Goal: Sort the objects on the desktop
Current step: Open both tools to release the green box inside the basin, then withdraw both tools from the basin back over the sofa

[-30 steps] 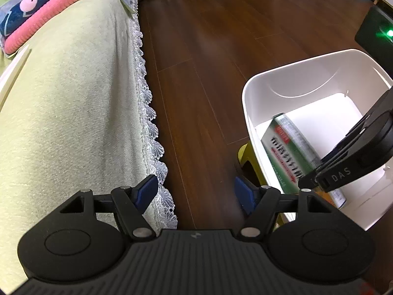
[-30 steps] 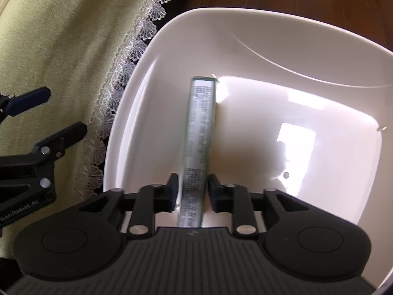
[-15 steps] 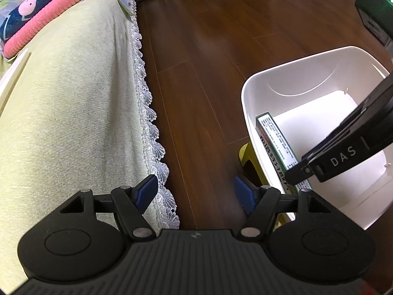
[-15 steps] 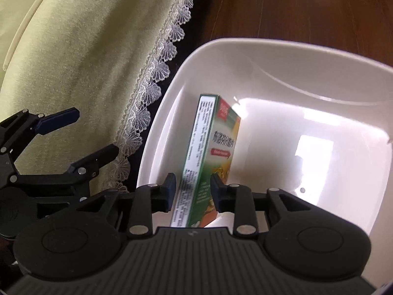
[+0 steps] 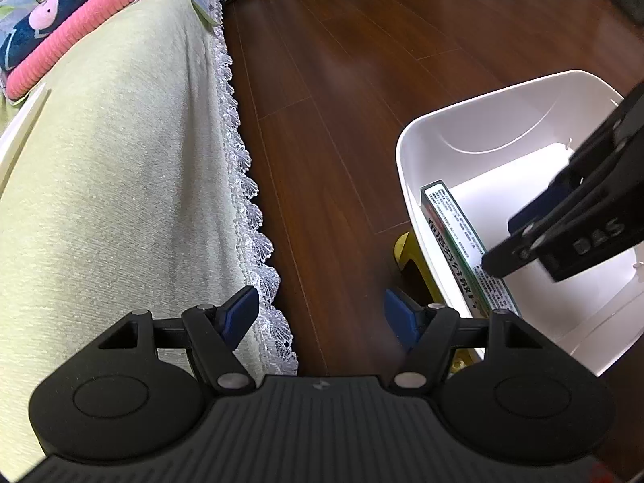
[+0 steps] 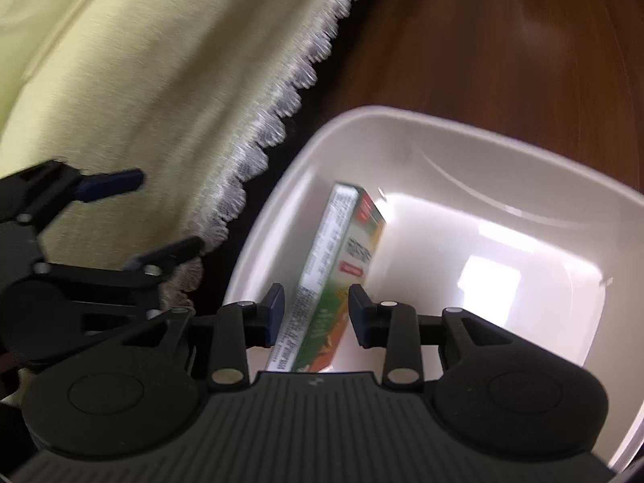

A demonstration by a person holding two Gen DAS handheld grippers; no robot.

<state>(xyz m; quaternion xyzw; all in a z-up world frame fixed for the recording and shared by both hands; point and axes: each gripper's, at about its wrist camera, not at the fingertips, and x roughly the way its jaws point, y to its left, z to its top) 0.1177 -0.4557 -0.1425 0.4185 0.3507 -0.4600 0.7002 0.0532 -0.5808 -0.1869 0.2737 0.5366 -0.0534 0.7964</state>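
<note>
A green and white carton [image 5: 455, 237] stands on its long edge inside a white plastic bin [image 5: 402, 153], leaning on the bin's left wall. In the right wrist view the same carton [image 6: 342, 265] lies between the fingers of my right gripper [image 6: 316, 306], which is open, with a gap on both sides. That gripper [image 5: 519, 237] hangs over the bin in the left wrist view. My left gripper [image 5: 320, 310] is open and holds nothing, above the floor beside the tablecloth's lace edge; it also shows at the left of the right wrist view [image 6: 149, 217].
A pale green tablecloth [image 5: 120, 201] with a white lace hem covers the table on the left. Folded pink and blue textiles [image 5: 60, 20] lie at its far end. The bin [image 6: 442, 129] rests on a yellow stool [image 5: 406, 249] on dark wooden floor [image 5: 342, 80].
My right gripper has opened, let go of the carton and drawn back up out of the bin. The carton now leans on the bin's left wall. The left gripper has barely moved.
</note>
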